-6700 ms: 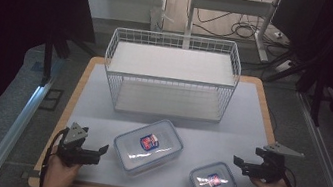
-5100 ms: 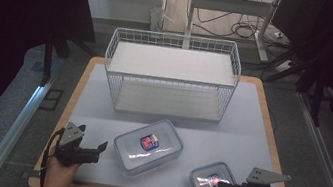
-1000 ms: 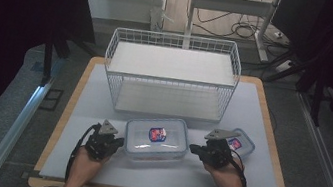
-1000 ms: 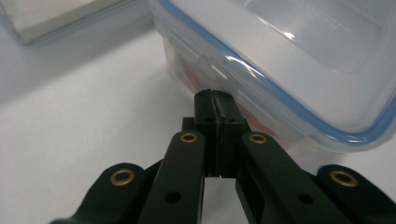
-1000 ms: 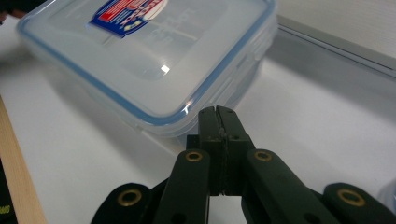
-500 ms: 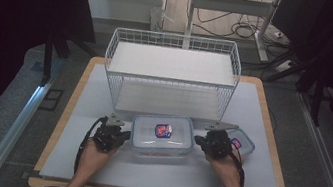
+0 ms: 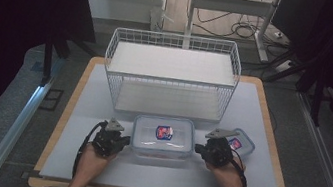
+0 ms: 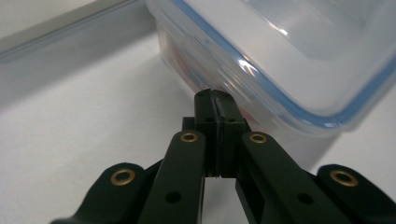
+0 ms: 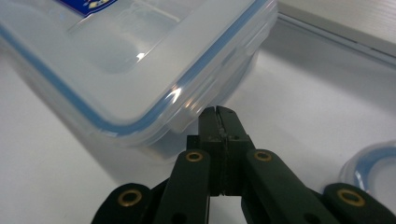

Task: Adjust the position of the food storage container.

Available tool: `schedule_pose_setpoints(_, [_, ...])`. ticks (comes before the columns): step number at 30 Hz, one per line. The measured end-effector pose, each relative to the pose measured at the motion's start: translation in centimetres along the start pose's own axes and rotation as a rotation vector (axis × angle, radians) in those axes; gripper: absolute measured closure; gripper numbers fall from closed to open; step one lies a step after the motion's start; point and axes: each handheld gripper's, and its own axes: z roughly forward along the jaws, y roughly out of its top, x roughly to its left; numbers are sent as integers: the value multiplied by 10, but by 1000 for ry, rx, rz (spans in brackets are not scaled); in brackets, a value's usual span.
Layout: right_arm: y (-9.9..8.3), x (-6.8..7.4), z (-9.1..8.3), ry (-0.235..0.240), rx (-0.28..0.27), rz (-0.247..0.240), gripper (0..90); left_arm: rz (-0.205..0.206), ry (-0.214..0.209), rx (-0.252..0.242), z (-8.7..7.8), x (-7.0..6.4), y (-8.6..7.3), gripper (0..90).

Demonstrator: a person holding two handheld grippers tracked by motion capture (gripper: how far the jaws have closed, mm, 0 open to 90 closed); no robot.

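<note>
Both sets of jaws are clenched shut w/ nothing between them, tips pressing in at the ends of the big box. Left gripper [image 8: 215, 100] is sitting w/ its closed tip against the box [image 8: 280, 60] side wall, just under the blue-edged lid rim near a corner; right gripper [image 9: 219, 114] is doing the same on the opposite end, tip touching or nearly touching the wall under the lid lip, can't tell for sure if contact is firm. In the high view the left gripper [image 7: 109, 137] and right gripper [image 7: 216, 149] are flanking the box [image 7: 163, 136], which is lying flat on the white mat [image 7: 92, 163], lid on, red/blue sticker up, just in front of the wire basket [image 7: 172, 76] and not yet inside. A smaller box [image 7: 239, 141] is lying just behind/beside the right gripper, close to the big one, apart from it as far as I can tell. Hands are coming in from the bottom edge, one per gripper. Step in hand, my read: squeezing the big box between two closed tips to shove or lift it twd the basket's lower shelf. Next move prob. needs equal inward pressure from both sides, keeping tips under the lid rim so the box isn't slipping or twisting, then pushing fwd evenly and straight into the basket opening; also minding the small box by the right gripper so it isn't getting knocked.
</note>
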Motion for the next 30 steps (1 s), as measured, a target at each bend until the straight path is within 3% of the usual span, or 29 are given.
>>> schedule_pose_setpoints(5, [-2, 0, -2, 14, 1, 2, 899, -2, -3, -4, 1, 2, 1, 899])
schedule_pose_setpoints(8, [4, -2, 2, -32, -17, -17, 898, -3, 39, -22, 8, 5, 7, 890])
schedule_pose_setpoints(14, [5, -6, 4, -22, -24, -14, 899, 0, 32, -19, 8, 5, 7, 899])
schedule_pose_setpoints(27, [-9, 4, -9, -1, -6, -8, 899, 8, 15, -4, 0, -9, -2, 899])
schedule_pose_setpoints(30, [-11, 4, -13, 9, -13, -11, 897, 6, 21, -10, -5, -6, -3, 837])
